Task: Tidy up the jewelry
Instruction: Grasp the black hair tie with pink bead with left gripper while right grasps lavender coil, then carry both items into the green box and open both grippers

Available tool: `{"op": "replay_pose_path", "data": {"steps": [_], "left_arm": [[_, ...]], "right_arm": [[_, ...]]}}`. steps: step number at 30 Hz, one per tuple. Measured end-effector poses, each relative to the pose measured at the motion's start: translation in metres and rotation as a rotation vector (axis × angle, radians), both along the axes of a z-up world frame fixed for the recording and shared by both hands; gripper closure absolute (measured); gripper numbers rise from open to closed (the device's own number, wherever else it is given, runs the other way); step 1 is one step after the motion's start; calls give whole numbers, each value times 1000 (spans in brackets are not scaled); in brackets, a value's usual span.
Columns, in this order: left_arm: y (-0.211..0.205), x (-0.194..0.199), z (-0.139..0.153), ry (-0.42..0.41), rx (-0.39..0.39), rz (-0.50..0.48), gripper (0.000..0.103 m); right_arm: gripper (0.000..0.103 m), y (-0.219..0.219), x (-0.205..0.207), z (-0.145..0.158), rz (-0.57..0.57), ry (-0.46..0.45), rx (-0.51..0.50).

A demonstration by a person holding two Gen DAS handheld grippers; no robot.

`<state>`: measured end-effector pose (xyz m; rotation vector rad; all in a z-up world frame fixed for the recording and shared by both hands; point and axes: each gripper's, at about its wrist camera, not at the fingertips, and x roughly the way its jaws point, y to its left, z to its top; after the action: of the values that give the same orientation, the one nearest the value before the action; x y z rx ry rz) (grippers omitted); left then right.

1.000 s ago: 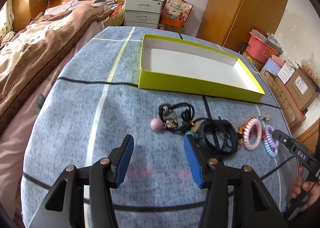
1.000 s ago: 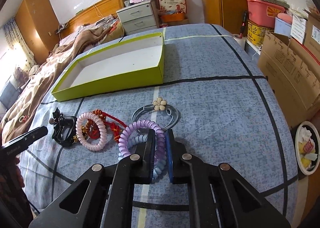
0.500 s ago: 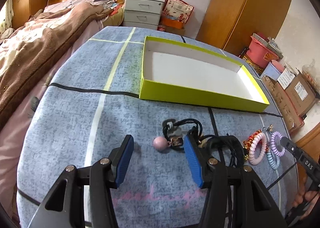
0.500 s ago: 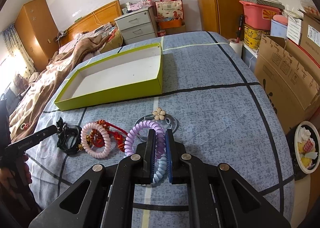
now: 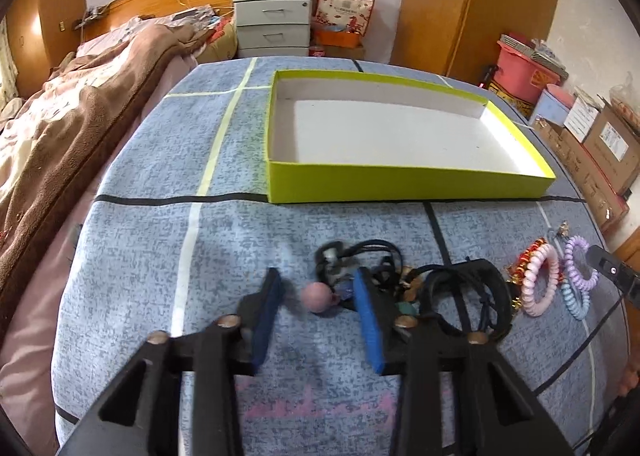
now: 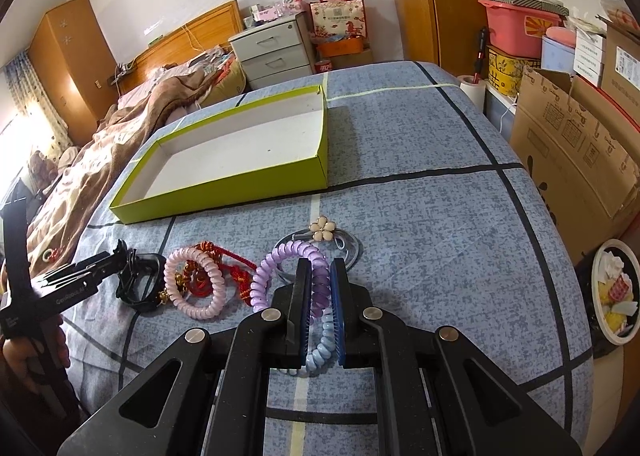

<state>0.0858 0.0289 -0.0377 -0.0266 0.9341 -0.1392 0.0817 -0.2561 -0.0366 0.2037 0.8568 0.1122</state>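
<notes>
While the right gripper [image 6: 320, 296] is clamping the purple spiral band [image 6: 288, 268] on the surface [image 6: 420, 216], the left gripper [image 5: 316, 304] is gaping around a pink bead [image 5: 318, 297].

Glossy plastic coil bands [image 6: 316, 296] sit between the right gripper's [image 6: 320, 276] matt blue pads [image 6: 338, 308]. Ahead lie a matt cardboard tray [image 6: 224, 188] and mottled woven cloth [image 6: 420, 216].

A: Left wrist view: pink bead [image 5: 319, 297] motion-blurred, black cord tangle [image 5: 362, 261] partly behind the blue pad.
B: Right wrist view: coil hair tie [image 6: 297, 283] lower loop hidden between fingers; trash bowl [image 6: 610, 292] cut by frame edge.
</notes>
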Motion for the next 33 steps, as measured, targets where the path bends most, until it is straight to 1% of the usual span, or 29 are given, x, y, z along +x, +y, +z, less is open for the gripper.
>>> {"op": "replay_pose_path", "data": {"steps": [1,3,4,5,10,18,21,23,24,26,27,30,33], "left_arm": [[-1,0,0,0,-4,-9,78],[-2,-1,1,-2,2,-16,80],[-3,0,1,-4,0,-17,85],[-1,0,2,-4,-7,-11,87],[7,0,6,1,-31,2,87],[19,-6,23,-48,-65,15,87],[23,-5,27,-55,-91,22,87],[25,-4,24,-48,-91,27,87],[25,-5,23,-44,-98,23,87],[28,-8,22,-33,-147,18,87],[28,-8,20,-27,-158,11,87],[23,-9,12,-12,-85,12,87],[25,-13,10,-7,-117,18,87]], "right_arm": [[93,0,0,0,1,0,0],[93,0,-1,1,2,0,3],[93,0,-1,2,2,0,6],[93,1,-1,3,3,-1,8],[93,3,-1,9,10,-12,10],[93,1,-1,19,7,-32,16],[93,-1,-1,20,3,-36,19],[93,-1,-1,20,3,-37,22],[93,-1,-2,21,5,-39,25],[93,0,-2,22,8,-41,22],[93,0,-1,23,8,-40,22],[93,1,-3,23,14,-47,26],[93,2,-3,21,14,-41,29]]}}
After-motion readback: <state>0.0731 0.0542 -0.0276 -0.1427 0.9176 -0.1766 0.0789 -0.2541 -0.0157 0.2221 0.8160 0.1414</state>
